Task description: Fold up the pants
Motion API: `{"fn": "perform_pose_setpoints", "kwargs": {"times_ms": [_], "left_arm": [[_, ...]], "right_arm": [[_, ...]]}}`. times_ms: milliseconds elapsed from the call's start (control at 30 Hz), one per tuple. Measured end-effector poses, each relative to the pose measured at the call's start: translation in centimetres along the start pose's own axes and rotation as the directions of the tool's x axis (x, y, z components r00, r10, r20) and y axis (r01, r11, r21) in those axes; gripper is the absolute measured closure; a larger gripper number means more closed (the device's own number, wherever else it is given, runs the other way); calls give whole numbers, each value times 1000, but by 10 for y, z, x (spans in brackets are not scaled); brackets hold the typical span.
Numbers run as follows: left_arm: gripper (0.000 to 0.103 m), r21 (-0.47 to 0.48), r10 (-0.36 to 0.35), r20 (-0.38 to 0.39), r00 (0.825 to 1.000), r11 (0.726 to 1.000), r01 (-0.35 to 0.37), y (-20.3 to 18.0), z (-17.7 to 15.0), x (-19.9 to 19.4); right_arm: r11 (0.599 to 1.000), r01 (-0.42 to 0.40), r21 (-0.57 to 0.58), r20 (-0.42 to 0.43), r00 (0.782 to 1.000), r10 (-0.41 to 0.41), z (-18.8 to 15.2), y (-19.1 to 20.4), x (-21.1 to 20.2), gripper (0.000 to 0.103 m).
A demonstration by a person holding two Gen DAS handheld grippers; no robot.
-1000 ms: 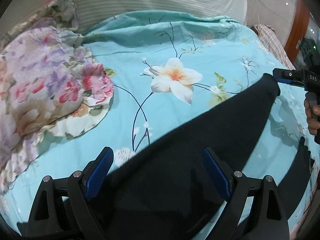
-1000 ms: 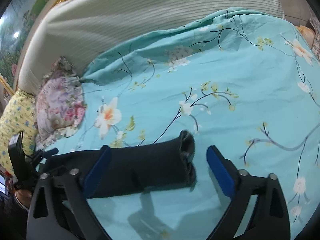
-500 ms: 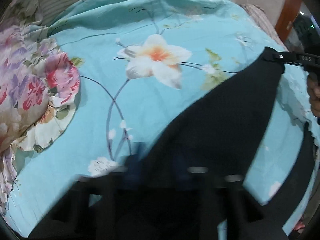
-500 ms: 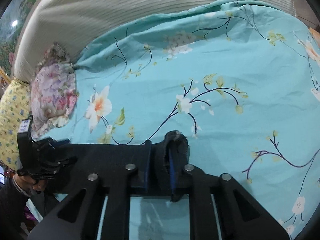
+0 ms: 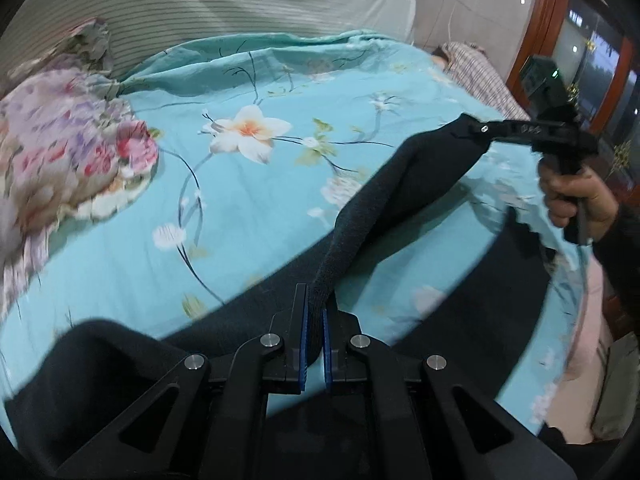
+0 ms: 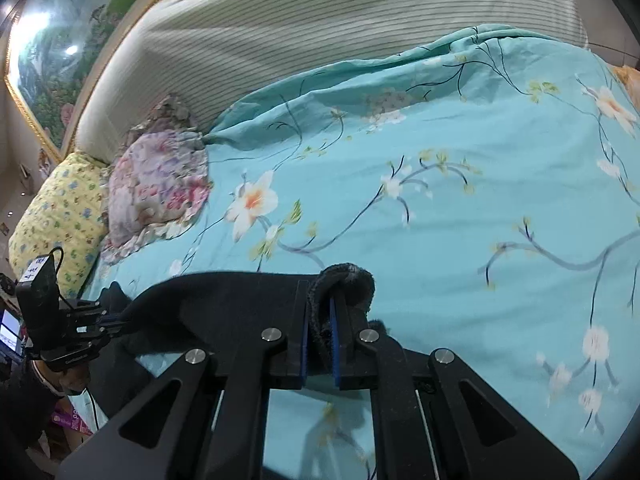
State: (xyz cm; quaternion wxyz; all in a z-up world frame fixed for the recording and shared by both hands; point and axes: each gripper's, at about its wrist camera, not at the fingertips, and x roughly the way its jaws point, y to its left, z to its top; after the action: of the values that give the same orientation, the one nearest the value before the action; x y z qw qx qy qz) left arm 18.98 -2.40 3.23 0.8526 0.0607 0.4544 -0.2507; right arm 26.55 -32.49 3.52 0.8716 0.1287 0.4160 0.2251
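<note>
Black pants (image 5: pixel 416 172) are held stretched above a turquoise floral bed cover (image 5: pixel 260 200). My left gripper (image 5: pixel 314 312) is shut on one end of the pants, which bunch into a thick fold between its blue pads. My right gripper (image 6: pixel 320 312) is shut on the other end, a rolled hem (image 6: pixel 348 280). The pants (image 6: pixel 224 296) run left from it to the left gripper (image 6: pixel 112 320). In the left wrist view the right gripper (image 5: pixel 476 130) pinches the far end. More black cloth hangs low in that view.
A pink floral pillow (image 5: pixel 60 152) lies at the left and a yellow pillow (image 6: pixel 56 216) beside it. A striped headboard cover (image 6: pixel 320 28) stands behind. A plaid cloth (image 5: pixel 476 68) lies at the bed's far right. The bed edge runs along the lower right.
Both grippers have closed on the pants ends; one second ago both were open around the cloth. The pants have risen off the bed and now hang taut between the grippers.
</note>
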Motion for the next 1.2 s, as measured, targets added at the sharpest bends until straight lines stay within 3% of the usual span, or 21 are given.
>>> {"fn": "perform_pose_setpoints", "kwargs": {"times_ms": [400,600,1000,1200], "left_arm": [[100,-80,-50,46,998,995,54,-40,-63,-32],[100,-68,-62,50,997,996,65,-59,-87,-40],[100,-38,-65,31,997,997,66,-83,-118,-34],[96,-51,-67,-17,998,996,66,-85,-133,-20]], "right_arm": [[996,-84,6,72,994,83,-69,4,-49,94],[993,-118,8,95,989,117,-98,2,-69,94],[997,-77,17,90,993,75,-134,-4,-84,94],[999,-40,27,72,997,38,-148,-5,-83,94]]}}
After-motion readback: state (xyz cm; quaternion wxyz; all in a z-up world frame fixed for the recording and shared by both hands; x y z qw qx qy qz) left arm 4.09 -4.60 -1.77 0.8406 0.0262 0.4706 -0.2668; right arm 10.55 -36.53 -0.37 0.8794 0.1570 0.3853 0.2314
